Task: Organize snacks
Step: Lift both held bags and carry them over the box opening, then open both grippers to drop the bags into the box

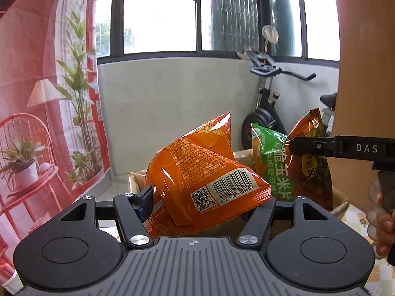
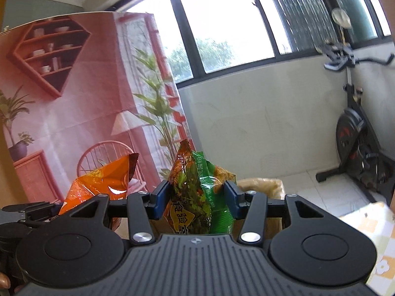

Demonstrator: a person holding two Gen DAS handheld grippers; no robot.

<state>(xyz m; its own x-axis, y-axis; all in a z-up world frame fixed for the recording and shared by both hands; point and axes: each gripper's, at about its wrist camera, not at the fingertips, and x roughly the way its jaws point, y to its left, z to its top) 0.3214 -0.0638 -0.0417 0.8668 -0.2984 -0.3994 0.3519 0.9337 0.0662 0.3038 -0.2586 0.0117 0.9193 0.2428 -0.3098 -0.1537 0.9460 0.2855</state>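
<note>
My left gripper (image 1: pixel 197 197) is shut on an orange snack bag (image 1: pixel 197 172) with a barcode, held up in front of it. My right gripper (image 2: pixel 195 192) is shut on two bags together, a brown-orange snack bag (image 2: pixel 182 185) and a green snack bag (image 2: pixel 209 187). In the left wrist view the right gripper (image 1: pixel 293 145) comes in from the right, clamped on the brown-orange bag (image 1: pixel 311 170) with the green bag (image 1: pixel 271 165) beside it. The orange bag (image 2: pixel 103 180) also shows at the left of the right wrist view.
An open cardboard box (image 1: pixel 338 194) sits below the bags; it also shows in the right wrist view (image 2: pixel 264 185). A table with a yellow checked cloth (image 2: pixel 370 222) lies to the right. An exercise bike (image 2: pixel 355 133) stands by the wall. A printed pink backdrop (image 1: pixel 44 98) hangs at left.
</note>
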